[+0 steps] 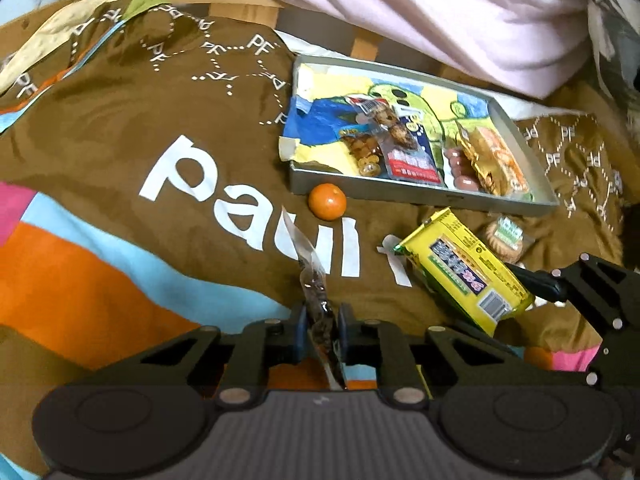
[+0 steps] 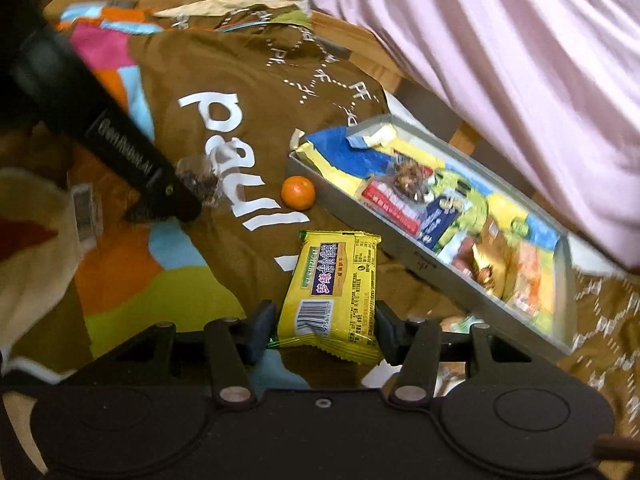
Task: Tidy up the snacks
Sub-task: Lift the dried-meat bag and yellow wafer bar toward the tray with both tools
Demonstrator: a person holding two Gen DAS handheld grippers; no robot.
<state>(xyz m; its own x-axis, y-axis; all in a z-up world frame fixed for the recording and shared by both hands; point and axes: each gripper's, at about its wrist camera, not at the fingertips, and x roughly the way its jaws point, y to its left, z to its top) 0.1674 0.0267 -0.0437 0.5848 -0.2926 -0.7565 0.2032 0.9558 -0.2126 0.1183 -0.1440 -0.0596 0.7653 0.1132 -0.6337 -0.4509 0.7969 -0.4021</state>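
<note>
Left wrist view: left gripper (image 1: pixel 323 330) clamped on a clear packet (image 1: pixel 316 300) of dark snack, crinkly film, light and limp, likely slippery; best pinched at the filled middle, as here. Metal tray (image 1: pixel 420 196) beyond on the brown blanket (image 1: pixel 120 120), already holding several packets. Orange (image 1: pixel 327 201) touching or just beside the tray's near wall, wrapped biscuit (image 1: pixel 505 238) near it.

Right wrist view: right gripper (image 2: pixel 326 330) closed across the yellow packet (image 2: pixel 334 286), pads pressing both long edges near the barcode end. Probably light, crackly, contents brittle; gentle squeeze advisable. Tray (image 2: pixel 416 264) to the right, slanting away, still with room at its near end.
</note>
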